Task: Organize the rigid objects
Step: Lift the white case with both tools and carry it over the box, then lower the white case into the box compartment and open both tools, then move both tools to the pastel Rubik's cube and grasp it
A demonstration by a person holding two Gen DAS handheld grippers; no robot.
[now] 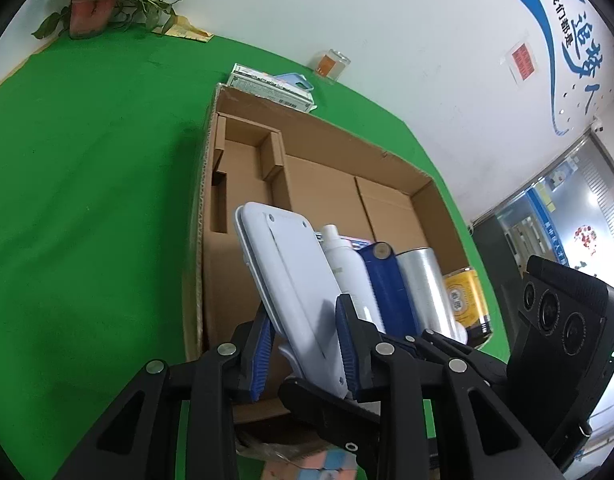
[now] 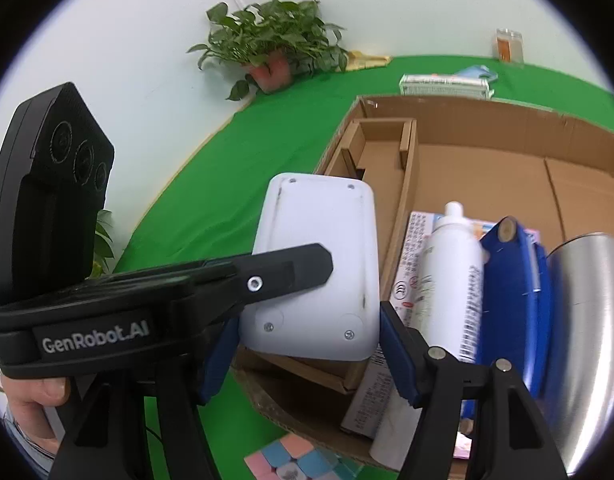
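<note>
In the left wrist view, the white device (image 1: 291,280) is clamped across its thin edges by the left gripper (image 1: 303,344), its long axis running up the frame toward the cardboard box (image 1: 387,160). The empty divider slot (image 1: 243,168) lies above it; a white bottle (image 1: 347,268), blue case (image 1: 387,284) and silver can (image 1: 423,284) stand just right.

In the right wrist view, the same device (image 2: 319,256) is gripped across its width by the right gripper (image 2: 307,344), with the bottle (image 2: 451,280) just right. Neither hand is nearer; both hold it.
</note>
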